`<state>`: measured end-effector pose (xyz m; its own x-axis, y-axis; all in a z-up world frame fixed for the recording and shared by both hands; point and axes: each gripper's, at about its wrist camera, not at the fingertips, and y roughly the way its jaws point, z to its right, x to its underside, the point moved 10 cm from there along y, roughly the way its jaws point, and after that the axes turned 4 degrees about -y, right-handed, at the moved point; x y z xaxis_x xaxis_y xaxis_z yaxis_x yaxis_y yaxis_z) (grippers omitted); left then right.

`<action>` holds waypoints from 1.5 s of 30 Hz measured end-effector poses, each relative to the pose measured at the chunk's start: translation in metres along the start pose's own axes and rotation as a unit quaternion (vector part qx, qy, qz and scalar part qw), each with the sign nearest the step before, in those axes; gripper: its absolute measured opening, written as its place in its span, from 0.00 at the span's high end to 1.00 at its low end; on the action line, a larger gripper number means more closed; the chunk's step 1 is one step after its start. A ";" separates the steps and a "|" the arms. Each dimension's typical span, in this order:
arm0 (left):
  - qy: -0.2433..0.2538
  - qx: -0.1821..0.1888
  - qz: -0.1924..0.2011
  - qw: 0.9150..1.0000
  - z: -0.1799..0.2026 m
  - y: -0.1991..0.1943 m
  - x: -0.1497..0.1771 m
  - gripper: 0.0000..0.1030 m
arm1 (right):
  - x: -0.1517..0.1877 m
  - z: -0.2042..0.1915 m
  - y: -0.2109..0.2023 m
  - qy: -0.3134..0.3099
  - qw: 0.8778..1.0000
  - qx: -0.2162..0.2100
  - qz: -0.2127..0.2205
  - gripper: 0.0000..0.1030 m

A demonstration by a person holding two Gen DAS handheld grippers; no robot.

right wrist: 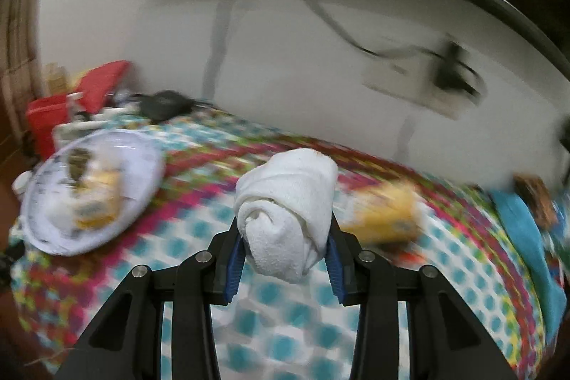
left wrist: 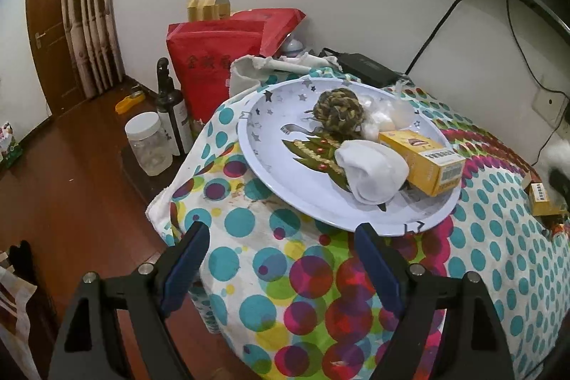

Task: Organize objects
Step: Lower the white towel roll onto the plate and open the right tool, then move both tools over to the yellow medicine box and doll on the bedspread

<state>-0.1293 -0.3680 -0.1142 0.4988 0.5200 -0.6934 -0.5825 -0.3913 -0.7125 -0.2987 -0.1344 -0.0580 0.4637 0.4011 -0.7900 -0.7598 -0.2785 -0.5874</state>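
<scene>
A: Between the blue pads of the right gripper [right wrist: 285,246], what do you see?

B: A rolled white towel [right wrist: 286,209], clenched on both sides and lifted off the spotted cloth [right wrist: 270,316] that covers the surface. The right wrist view is smeared, so little else is sharp.

A: And the other things to sort?

B: At ten o'clock from the towel sits the big white plate [right wrist: 142,152], with blurred things on it. At three o'clock, near the towel, lies a yellow box [right wrist: 388,216] on the cloth.

A: What does the left wrist view give?

B: The plate [left wrist: 281,177] is clear there, star-printed, near the cloth's edge. On it: a braided rope ball [left wrist: 336,109] at twelve o'clock, a clear bag of white stuff [left wrist: 388,114] at one, a yellow carton [left wrist: 424,162] at three, and a white sock [left wrist: 372,171] in the middle, touching the carton.

A: The left gripper [left wrist: 281,248]?

B: Released, nothing between its fingers, hanging just short of the plate's near rim.

A: Beyond the plate?

B: At eleven o'clock a red bag [left wrist: 213,63] leans by the wall; at nine stand a dark bottle [left wrist: 172,109] and a clear jar [left wrist: 148,145].
</scene>
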 end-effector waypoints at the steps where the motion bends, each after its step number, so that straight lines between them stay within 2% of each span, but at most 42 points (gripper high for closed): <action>1: -0.006 0.002 -0.003 1.000 -0.002 0.001 0.000 0.17 | -0.006 -0.014 0.002 -0.008 1.000 -0.009 0.001 0.64; 5: -0.021 0.006 -0.013 1.000 -0.008 0.006 0.000 0.17 | -0.031 -0.082 0.013 -0.039 0.998 -0.056 0.001 0.64; 11: -0.034 0.016 -0.023 0.999 -0.012 0.011 0.000 0.17 | -0.050 -0.159 0.019 -0.098 0.991 -0.088 0.010 0.64; 14: -0.040 0.016 -0.026 0.999 -0.013 0.012 0.001 0.17 | -0.052 -0.183 0.020 -0.112 0.989 -0.100 0.010 0.64; 20: -0.053 0.019 -0.031 0.998 -0.017 0.014 0.001 0.17 | -0.052 -0.205 0.025 -0.120 0.986 -0.112 0.004 0.64; 27: -0.051 0.020 -0.034 0.998 -0.015 0.015 0.002 0.17 | -0.051 -0.215 0.033 -0.122 0.986 -0.115 -0.003 0.64; 29: -0.050 0.020 -0.032 0.998 -0.014 0.014 0.002 0.17 | -0.051 -0.220 0.038 -0.121 0.985 -0.125 -0.011 0.61; 32: -0.048 0.018 -0.030 0.998 -0.013 0.014 0.001 0.17 | -0.055 -0.225 0.035 -0.124 0.984 -0.128 -0.003 0.45; 34: -0.048 0.017 -0.030 0.998 -0.013 0.015 0.002 0.17 | -0.063 -0.221 0.025 -0.132 0.985 -0.108 0.025 0.12; 35: -0.047 0.017 -0.030 0.998 -0.013 0.015 0.002 0.17 | -0.067 -0.216 0.019 -0.136 0.985 -0.097 0.043 0.09; 37: -0.044 0.018 -0.030 0.998 -0.012 0.016 0.002 0.17 | -0.071 -0.207 0.009 -0.144 0.984 -0.084 0.067 0.08; 41: -0.038 0.021 -0.020 0.999 -0.009 0.012 0.000 0.17 | -0.060 -0.168 0.000 -0.157 0.984 -0.051 0.069 0.07; 43: -0.030 0.024 -0.011 0.999 -0.004 0.009 -0.001 0.17 | -0.041 -0.137 -0.003 -0.152 0.986 -0.033 0.066 0.07; 45: -0.015 0.039 -0.001 0.999 0.008 0.004 -0.001 0.17 | -0.013 -0.099 -0.001 -0.138 0.989 -0.014 0.046 0.07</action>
<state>-0.1370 -0.3638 -0.1153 0.4818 0.5437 -0.6872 -0.6305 -0.3296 -0.7028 -0.2590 -0.2260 -0.0649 0.2482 0.5952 -0.7643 -0.7787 -0.3466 -0.5229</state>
